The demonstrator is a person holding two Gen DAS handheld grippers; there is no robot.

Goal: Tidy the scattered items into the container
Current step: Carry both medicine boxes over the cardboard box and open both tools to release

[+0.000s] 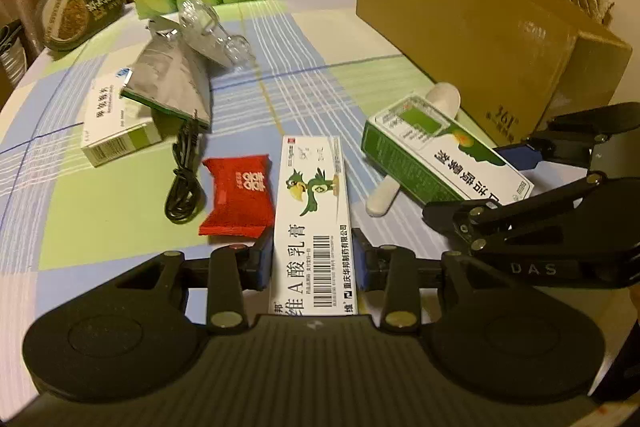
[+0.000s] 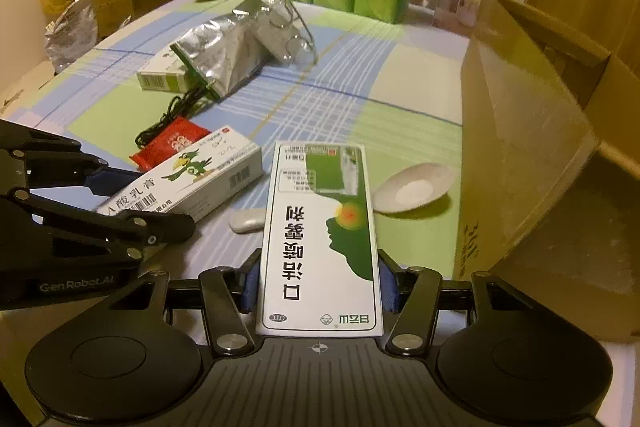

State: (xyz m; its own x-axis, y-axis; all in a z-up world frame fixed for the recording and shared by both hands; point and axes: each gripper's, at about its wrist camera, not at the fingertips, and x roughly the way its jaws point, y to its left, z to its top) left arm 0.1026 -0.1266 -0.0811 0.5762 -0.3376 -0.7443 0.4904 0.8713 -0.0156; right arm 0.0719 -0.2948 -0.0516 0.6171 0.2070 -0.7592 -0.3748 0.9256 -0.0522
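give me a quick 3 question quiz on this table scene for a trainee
1. True or false: the left hand-held gripper is closed on the white box with the green bird.
2. What does the right hand-held gripper hold? A) the red packet B) the green and white box C) the black cable
3. Fill in: the white spoon lies between the held green and white box and the ____ box.

Key: 1 true; 2 B; 3 cardboard
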